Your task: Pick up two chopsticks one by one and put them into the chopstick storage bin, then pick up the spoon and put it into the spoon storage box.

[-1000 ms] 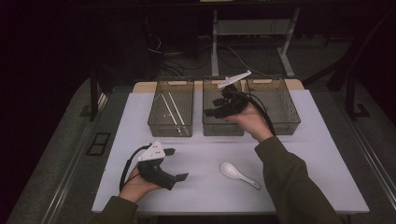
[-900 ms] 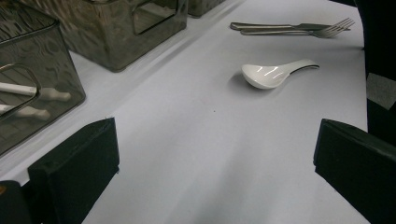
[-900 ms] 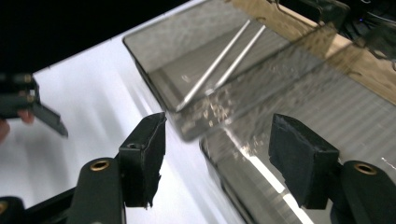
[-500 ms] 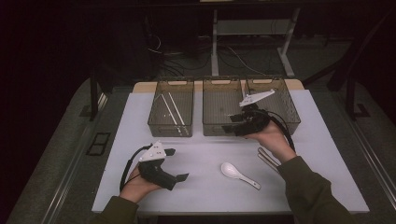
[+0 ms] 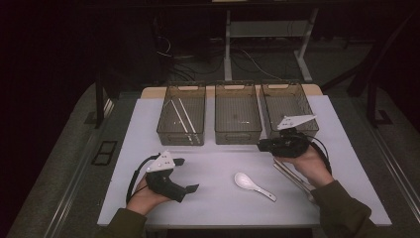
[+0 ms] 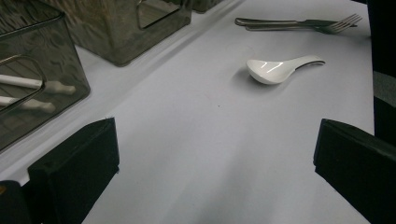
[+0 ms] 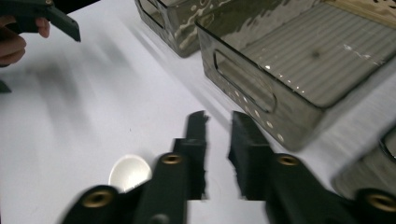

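Spoon [image 5: 251, 184] lies on the tabletop [image 5: 213, 173], near side, just left of the fork and knife [image 5: 293, 177]. Right tool [image 5: 267, 145], empty, has just been closing to a narrow gap; reopen it before lowering, probably over the handle. Left tool [image 5: 187, 174] rests wide open, empty.

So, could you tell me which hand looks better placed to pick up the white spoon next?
Probably the right. The right gripper hovers just above the white spoon, jaws nearly closed and empty; the left gripper is open but farther off.
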`<state>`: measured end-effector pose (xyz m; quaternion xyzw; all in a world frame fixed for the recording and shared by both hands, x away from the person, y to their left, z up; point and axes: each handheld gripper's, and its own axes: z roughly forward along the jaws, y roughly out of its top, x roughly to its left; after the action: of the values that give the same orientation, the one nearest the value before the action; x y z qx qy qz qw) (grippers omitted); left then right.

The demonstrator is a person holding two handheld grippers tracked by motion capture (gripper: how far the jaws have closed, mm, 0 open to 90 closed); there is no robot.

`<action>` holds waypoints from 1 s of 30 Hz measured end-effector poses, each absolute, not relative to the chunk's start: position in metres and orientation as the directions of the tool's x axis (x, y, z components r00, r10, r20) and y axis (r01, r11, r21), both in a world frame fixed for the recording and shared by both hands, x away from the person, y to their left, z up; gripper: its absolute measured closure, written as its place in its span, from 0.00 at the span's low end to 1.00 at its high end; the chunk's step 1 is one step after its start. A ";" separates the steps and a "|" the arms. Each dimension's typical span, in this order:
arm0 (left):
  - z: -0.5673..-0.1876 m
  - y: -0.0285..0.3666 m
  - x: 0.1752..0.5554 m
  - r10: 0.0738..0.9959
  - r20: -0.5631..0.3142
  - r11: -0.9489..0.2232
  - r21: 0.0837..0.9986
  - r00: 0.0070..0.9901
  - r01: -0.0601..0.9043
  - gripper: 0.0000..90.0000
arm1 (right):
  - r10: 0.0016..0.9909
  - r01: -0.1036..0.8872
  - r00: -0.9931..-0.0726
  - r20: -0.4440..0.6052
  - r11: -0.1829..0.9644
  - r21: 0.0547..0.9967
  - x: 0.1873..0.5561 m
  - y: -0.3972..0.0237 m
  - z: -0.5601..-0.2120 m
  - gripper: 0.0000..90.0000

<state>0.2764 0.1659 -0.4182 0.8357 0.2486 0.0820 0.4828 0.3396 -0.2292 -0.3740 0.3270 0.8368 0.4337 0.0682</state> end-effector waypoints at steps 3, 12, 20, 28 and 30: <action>-0.419 0.166 0.276 0.499 -0.104 -0.406 0.849 0.860 0.338 0.00 | 0.612 0.496 -0.769 0.184 0.390 0.776 0.334 -0.240 -0.376 0.96; -0.420 0.168 0.277 0.497 -0.120 -0.397 0.849 0.859 0.348 0.00 | 0.606 0.480 -0.778 0.166 0.402 0.780 0.311 -0.262 -0.381 1.00; -0.421 0.168 0.277 0.504 -0.117 -0.397 0.849 0.856 0.350 0.00 | 0.588 0.503 -0.784 0.199 0.413 0.759 0.290 -0.268 -0.391 0.99; -0.422 0.168 0.278 0.506 -0.118 -0.397 0.848 0.854 0.352 0.00 | 0.569 0.504 -0.799 0.197 0.453 0.735 0.270 -0.265 -0.400 0.99; -0.422 0.169 0.278 0.507 -0.114 -0.399 0.848 0.855 0.350 0.00 | 0.563 0.503 -0.803 0.198 0.460 0.732 0.267 -0.263 -0.403 0.99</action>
<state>0.2778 0.1685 -0.4222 0.8323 0.2572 0.0810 0.4843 0.2665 -0.2632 -0.4030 0.3120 0.8537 0.4154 0.0360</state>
